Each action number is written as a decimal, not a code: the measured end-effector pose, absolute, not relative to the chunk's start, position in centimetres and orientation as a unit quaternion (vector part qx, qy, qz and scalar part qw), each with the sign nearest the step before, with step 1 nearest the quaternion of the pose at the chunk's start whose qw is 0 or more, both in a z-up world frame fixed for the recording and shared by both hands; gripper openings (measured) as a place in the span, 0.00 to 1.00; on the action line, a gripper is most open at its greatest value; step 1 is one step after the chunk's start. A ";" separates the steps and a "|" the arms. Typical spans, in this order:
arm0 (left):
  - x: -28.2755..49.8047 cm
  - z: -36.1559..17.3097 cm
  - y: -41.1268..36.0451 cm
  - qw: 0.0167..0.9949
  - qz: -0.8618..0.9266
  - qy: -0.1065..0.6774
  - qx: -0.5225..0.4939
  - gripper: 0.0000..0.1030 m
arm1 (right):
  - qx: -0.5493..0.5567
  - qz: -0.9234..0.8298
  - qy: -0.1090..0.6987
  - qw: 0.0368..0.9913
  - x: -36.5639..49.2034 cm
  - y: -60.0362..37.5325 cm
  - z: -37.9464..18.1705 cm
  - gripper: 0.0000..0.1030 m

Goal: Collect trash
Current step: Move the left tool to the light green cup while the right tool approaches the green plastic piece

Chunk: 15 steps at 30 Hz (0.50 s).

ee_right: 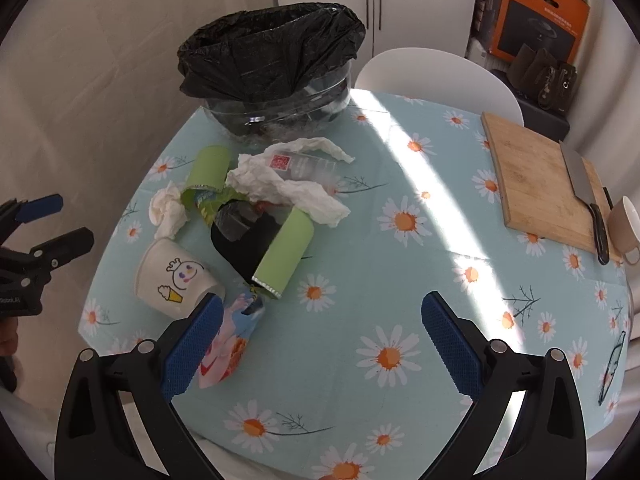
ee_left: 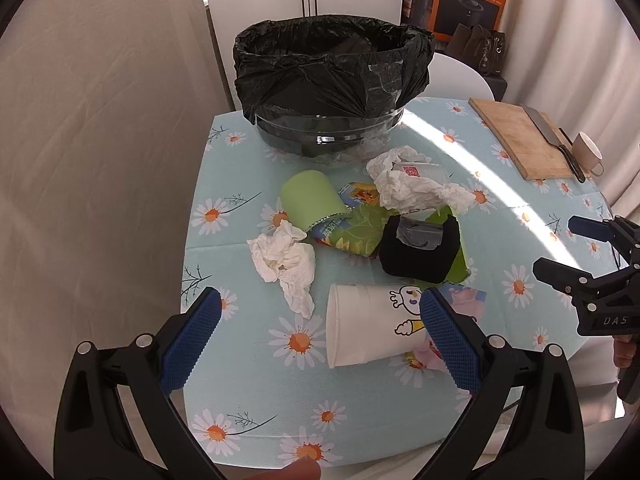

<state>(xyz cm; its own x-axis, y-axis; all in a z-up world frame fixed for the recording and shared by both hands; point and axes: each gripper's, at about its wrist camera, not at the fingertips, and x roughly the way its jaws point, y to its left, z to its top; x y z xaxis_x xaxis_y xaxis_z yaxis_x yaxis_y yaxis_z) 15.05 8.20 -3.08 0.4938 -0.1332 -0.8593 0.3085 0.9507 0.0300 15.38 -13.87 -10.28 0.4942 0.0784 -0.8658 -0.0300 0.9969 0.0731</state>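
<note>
A bin lined with a black bag (ee_left: 332, 76) (ee_right: 272, 60) stands at the table's far side. In front of it lies a trash pile: a white paper cup with a cartoon (ee_left: 372, 330) (ee_right: 176, 278) on its side, crumpled tissues (ee_left: 286, 260) (ee_right: 288, 188), green wrappers (ee_left: 310, 200) (ee_right: 286, 246), a black object (ee_left: 420, 246) (ee_right: 248, 240) and a colourful packet (ee_right: 228, 344). My left gripper (ee_left: 320, 336) is open just above the near table, the cup lying between its fingers. My right gripper (ee_right: 322, 342) is open over bare tablecloth, right of the pile.
A wooden cutting board (ee_right: 540, 184) (ee_left: 520, 136) with a knife (ee_right: 584, 200) and a beige mug (ee_right: 626, 224) sit at the table's right side. A white chair (ee_right: 436, 76) stands behind the table. Curtains hang at the left. The daisy tablecloth (ee_right: 400, 280) covers the table.
</note>
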 end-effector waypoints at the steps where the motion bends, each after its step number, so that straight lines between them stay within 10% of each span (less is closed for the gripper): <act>1: 15.6 -3.3 8.3 0.856 -0.134 0.491 0.089 0.94 | 0.031 0.029 0.508 0.860 15.7 -13.8 -10.6 0.92; 15: 24.3 -6.5 9.0 0.826 -0.186 0.521 0.107 0.94 | 0.093 -0.014 0.546 0.833 19.1 -13.0 -14.6 0.92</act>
